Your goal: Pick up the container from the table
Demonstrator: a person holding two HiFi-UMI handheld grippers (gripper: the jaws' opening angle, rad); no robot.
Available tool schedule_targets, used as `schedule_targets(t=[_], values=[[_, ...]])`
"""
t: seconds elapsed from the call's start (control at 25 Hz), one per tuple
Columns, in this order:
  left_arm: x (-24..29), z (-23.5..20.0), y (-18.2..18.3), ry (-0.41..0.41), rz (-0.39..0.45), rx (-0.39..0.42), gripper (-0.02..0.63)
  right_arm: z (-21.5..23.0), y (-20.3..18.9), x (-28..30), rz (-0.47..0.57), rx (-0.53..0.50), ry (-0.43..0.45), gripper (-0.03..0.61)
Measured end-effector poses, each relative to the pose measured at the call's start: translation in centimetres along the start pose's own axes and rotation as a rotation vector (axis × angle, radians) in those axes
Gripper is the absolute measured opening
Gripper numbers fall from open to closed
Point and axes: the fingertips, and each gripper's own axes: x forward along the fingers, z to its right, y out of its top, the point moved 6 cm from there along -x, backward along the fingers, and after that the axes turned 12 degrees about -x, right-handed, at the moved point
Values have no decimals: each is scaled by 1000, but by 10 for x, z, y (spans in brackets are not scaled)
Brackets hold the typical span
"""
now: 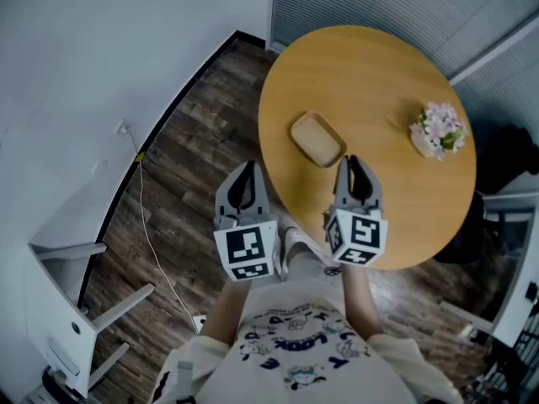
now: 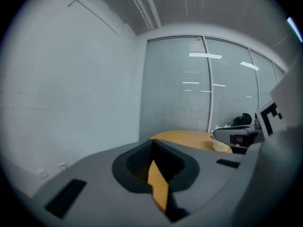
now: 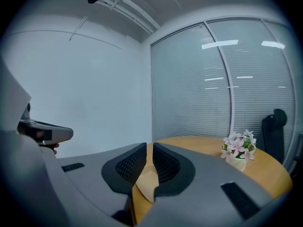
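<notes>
1. The container (image 1: 317, 139) is a shallow tan tray with rounded corners. It lies flat on the round wooden table (image 1: 379, 66), on the left half of the top, and nothing touches it.
2. The right gripper (image 1: 353, 165) is held over the near edge of the table. Its tip points at the container and is just beside the near corner of it, but apart from it.
3. In the right gripper view the jaws of the right gripper (image 3: 149, 147) are very narrow, with only a thin slit between them. They hold nothing. Through the slit one sees the table top and a part of the container (image 3: 147, 181) further ahead.
4. The left gripper (image 1: 245, 173) is held over the dark wood floor (image 1: 202, 133), beside the left edge of the table and not above it.
5. In the left gripper view the jaws of the left gripper (image 2: 151, 144) meet at the tips and grip nothing. Below the tips only a wedge of the table top shows between them.
6. A small pot of pink and white flowers (image 1: 438, 129) stands on the right side of the table, well apart from the container. The right gripper view shows it upright on the right.
7. A thin cable (image 1: 150, 225) runs over the floor near the white wall.
</notes>
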Motion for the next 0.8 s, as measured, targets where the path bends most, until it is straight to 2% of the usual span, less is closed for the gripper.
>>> schedule_targets(t=[0.12,0.4,0.56,0.8], values=[[13,4,-3,1,-22,0,3,8,-5,16,10,-11,5,23],[46,10,-15,19,-79,-17,3,18,-18,51,-52,-22,56,26],[65,12,-25,27,-115,-28,3,22,-35,72,-89,-10,81,67],[89,19,-44,36,-178,-35,3,37,-63,95,-169,-1,82,78]])
